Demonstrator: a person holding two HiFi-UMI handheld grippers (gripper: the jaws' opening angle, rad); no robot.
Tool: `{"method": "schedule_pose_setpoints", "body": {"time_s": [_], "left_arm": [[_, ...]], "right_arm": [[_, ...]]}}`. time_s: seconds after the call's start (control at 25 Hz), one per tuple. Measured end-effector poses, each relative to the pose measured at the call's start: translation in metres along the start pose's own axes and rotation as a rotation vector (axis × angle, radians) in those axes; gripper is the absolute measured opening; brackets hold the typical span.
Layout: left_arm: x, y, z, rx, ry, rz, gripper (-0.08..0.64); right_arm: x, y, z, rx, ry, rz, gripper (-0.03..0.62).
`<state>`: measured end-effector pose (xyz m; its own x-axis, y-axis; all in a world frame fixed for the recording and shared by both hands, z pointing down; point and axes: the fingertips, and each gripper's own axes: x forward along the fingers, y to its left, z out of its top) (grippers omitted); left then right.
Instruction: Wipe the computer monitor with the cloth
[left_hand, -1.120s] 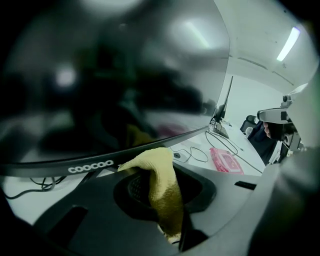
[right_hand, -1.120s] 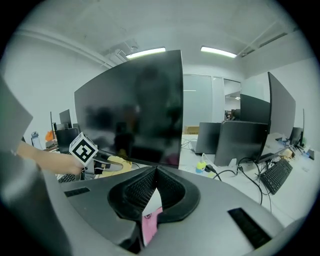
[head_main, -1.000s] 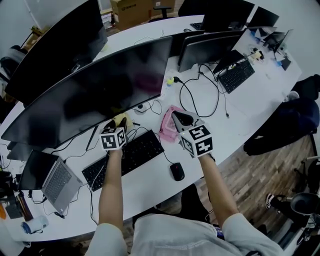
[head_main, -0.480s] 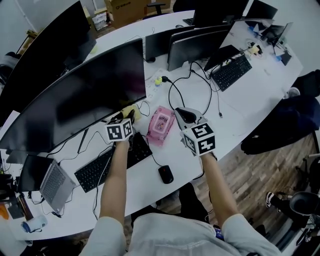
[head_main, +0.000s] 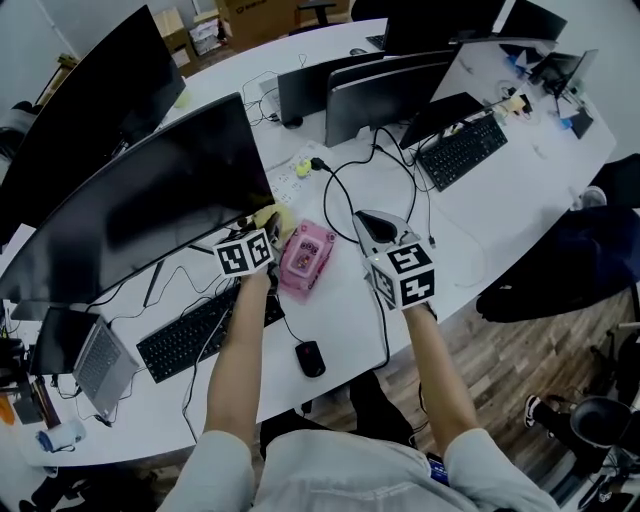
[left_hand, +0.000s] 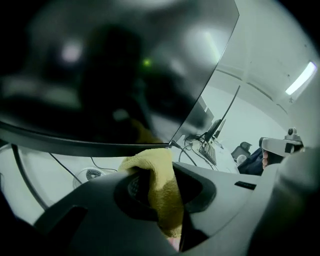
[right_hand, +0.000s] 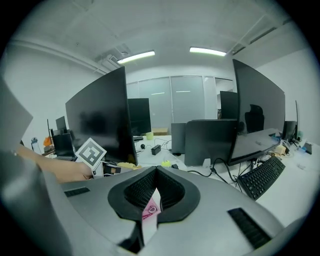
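Note:
A large curved dark monitor (head_main: 140, 215) stands on the white desk (head_main: 520, 190); in the left gripper view the monitor (left_hand: 125, 65) fills the top, with its lower edge just above the jaws. My left gripper (head_main: 262, 225) is shut on a yellow cloth (head_main: 270, 217) at the screen's lower right corner. The cloth (left_hand: 160, 180) bulges out between the left gripper's (left_hand: 160, 165) jaws. My right gripper (head_main: 372, 228) hovers to the right over the desk, apart from the monitor. The right gripper (right_hand: 156, 169) is shut, holding nothing.
A pink packet (head_main: 305, 255) lies on the desk between the two grippers. A black keyboard (head_main: 195, 325), a mouse (head_main: 310, 358) and a laptop (head_main: 90, 360) sit nearer me. Cables (head_main: 350, 190), smaller monitors (head_main: 385, 95) and another keyboard (head_main: 465, 150) lie beyond.
My left gripper has carried the cloth rightward along the monitor's lower edge to its right corner. The right gripper kept its place beside it; my head view shifted right.

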<state>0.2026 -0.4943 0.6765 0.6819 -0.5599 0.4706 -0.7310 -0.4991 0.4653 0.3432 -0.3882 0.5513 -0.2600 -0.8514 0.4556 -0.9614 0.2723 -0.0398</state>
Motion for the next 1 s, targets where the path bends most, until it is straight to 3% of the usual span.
{"method": "schedule_pose_setpoints", "body": {"time_s": [0.28,0.6,0.76,1.0], "left_arm": [[0.013,-0.014,0.003,-0.144,-0.053,0.02,0.084],[0.019,-0.039,0.024,-0.396,-0.212,-0.035,0.086],[0.011,-0.05,0.048,-0.434,-0.297,-0.041,0.086],[-0.008,-0.068,0.08,-0.414,-0.379,-0.026,0.084]], "right_arm": [[-0.006,-0.023,0.011,-0.029,-0.008,0.038,0.028],[-0.023,-0.053,0.015,-0.056,-0.002,0.057,0.028],[-0.03,-0.06,0.019,-0.074,-0.002,0.083,0.028],[-0.038,-0.063,0.048,-0.124,-0.036,0.138,0.028]]}}
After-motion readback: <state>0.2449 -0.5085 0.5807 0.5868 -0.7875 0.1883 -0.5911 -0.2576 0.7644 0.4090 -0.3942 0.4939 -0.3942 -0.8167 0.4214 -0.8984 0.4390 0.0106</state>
